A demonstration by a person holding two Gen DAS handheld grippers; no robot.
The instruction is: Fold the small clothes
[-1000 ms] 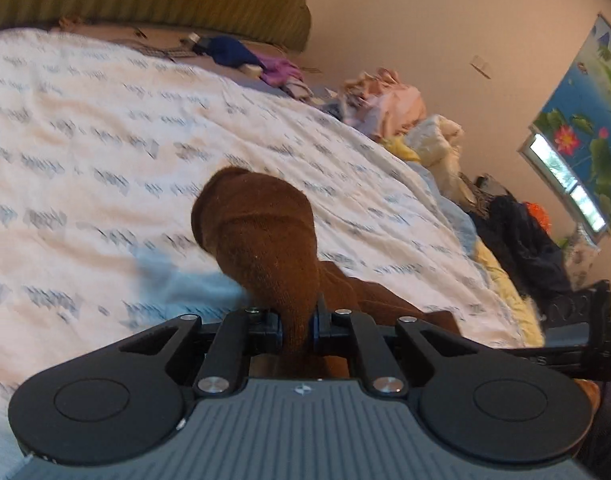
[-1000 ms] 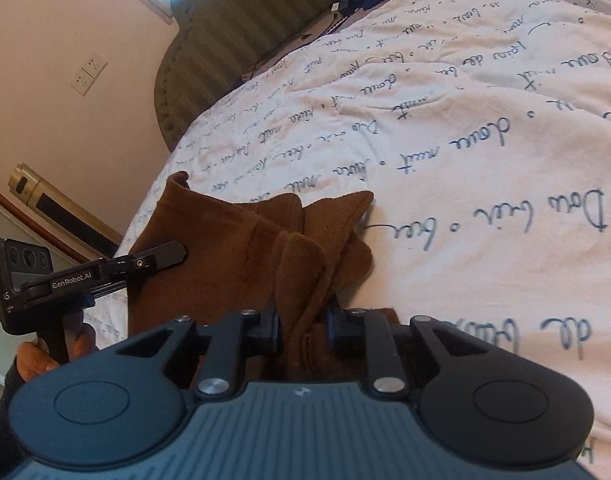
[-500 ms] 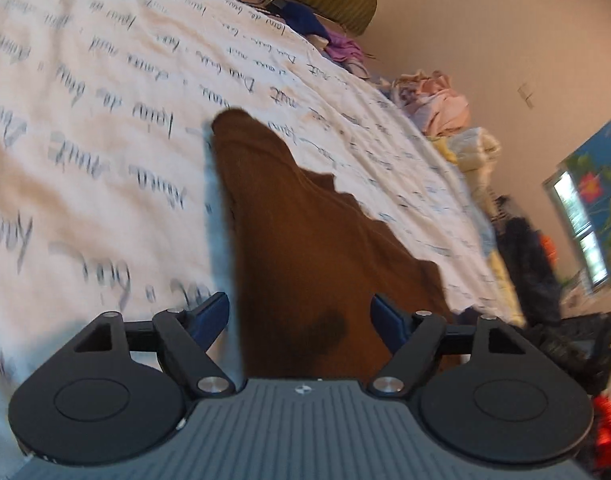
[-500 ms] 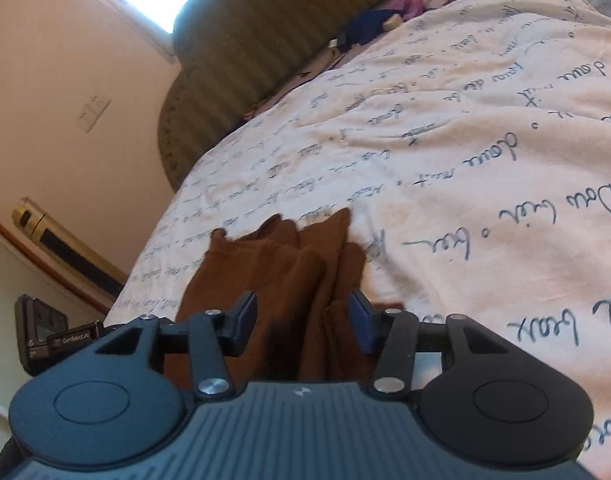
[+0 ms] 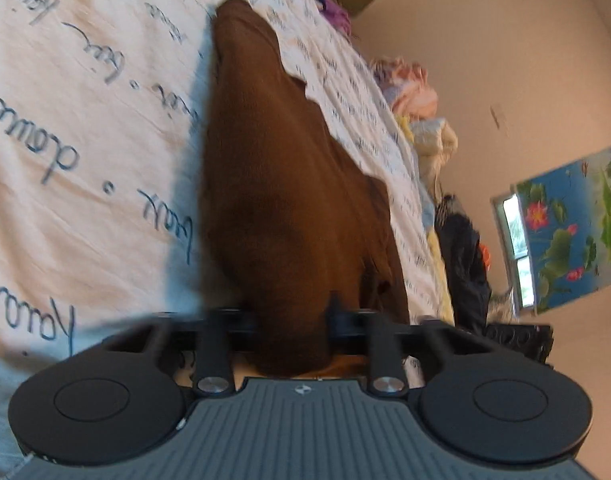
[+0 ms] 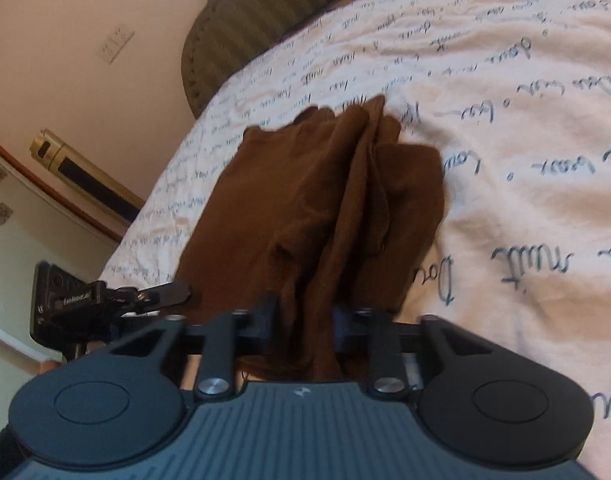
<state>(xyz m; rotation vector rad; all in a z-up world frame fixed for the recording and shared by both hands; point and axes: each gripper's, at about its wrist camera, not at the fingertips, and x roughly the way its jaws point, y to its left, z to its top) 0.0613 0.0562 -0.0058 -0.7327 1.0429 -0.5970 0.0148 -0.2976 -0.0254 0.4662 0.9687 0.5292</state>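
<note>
Brown garment (image 5: 281, 184) lies on the printed bedsheet (image 5: 85, 140), folds bunched, both near corners pinched — left gripper (image 5: 291, 320) & right gripper (image 6: 305, 316) clamped on cloth — so fold prob. half done, flattening left.

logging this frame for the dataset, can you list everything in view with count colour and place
brown garment: one, brown, lying on the bedspread, near edge between both grippers' fingers
bedspread: one, white with dark script print, covering the bed
headboard: one, olive ribbed, far end of bed
clothes pile: several, pink, yellow, dark, along the bed's far side
poster: one, blue with flowers, on the wall
wall socket: one, white, on the wall
left gripper: black, closed on the garment
right gripper: black, closed on the garment
</note>
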